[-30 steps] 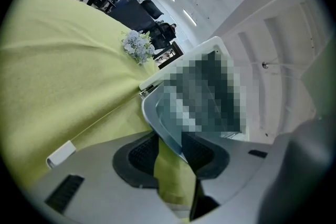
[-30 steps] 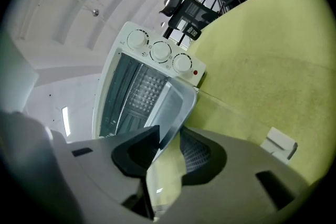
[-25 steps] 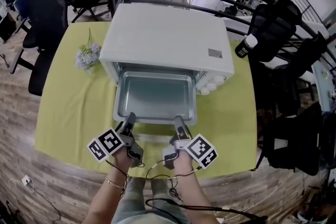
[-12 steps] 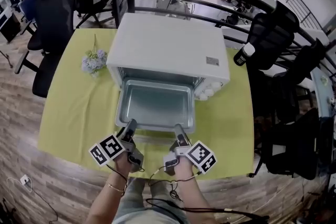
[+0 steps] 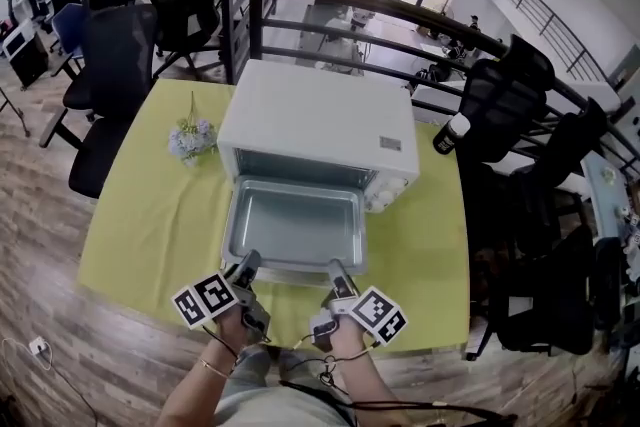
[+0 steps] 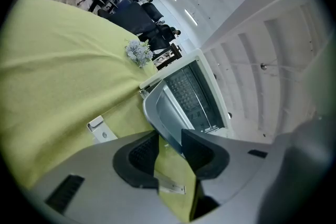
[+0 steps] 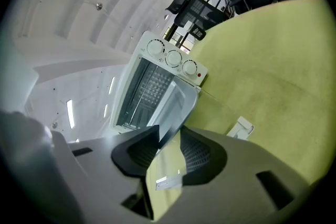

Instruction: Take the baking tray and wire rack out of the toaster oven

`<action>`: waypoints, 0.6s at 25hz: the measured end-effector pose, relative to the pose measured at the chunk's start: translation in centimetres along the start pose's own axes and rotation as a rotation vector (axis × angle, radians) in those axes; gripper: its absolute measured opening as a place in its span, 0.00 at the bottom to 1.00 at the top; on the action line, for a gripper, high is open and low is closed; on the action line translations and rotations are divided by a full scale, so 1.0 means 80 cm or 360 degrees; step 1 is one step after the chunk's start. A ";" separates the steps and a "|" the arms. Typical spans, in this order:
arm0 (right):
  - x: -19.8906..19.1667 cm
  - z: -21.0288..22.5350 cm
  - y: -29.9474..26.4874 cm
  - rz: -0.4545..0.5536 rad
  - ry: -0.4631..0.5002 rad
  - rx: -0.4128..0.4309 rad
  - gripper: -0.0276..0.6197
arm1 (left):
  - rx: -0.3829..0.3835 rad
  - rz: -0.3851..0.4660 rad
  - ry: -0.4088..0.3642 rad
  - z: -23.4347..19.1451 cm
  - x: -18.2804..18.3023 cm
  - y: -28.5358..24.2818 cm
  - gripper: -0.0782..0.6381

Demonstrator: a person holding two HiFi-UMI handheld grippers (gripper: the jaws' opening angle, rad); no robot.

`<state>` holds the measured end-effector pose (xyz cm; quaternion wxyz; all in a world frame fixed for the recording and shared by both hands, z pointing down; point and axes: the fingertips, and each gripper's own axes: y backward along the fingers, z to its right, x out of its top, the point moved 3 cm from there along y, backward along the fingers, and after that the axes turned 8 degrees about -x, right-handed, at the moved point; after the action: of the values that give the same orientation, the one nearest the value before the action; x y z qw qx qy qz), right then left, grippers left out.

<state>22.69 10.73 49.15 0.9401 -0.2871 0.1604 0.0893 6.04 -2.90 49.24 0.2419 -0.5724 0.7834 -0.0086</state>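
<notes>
**Ana:** Which step was the person on?

**Ben:** The first, by the look of it: drawing out the baking tray (image 5: pixel 295 227). The left gripper (image 5: pixel 247 265) and the right gripper (image 5: pixel 337 272) each had its jaws closed on the tray's near rim, one toward each corner. Both gripper views showed the thin metal edge pinched between the pads.

**Ana:** And where was the tray?

**Ben:** Most of it lay out in front of the toaster oven (image 5: pixel 320 115), above the yellow-green tablecloth (image 5: pixel 160 215), with its far edge at the oven's mouth. Whether that edge had cleared the opening could not be told from the head view.

**Ana:** The wire rack?

**Ben:** A grid (image 6: pixel 190 93) inside the cavity, seen past the tray in the left gripper view, looked like it. It was not yet taken out.

**Ana:** What did the next move call for?

**Ben:** Probably an even pull with both grips so the tray came out level and fully clear. Then it could be set on open cloth away from the flowers (image 5: pixel 192 139). After that the jaws would have to let go and reach in for the rack.
</notes>
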 end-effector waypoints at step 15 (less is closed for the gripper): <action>-0.014 -0.044 0.011 -0.0120 0.0141 0.0126 0.23 | 0.0021 0.0167 0.0000 0.011 0.015 0.053 0.29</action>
<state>20.50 9.37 46.32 0.9454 -0.2591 0.1944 0.0346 2.37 -2.31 46.76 0.2458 -0.5290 0.8122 -0.0010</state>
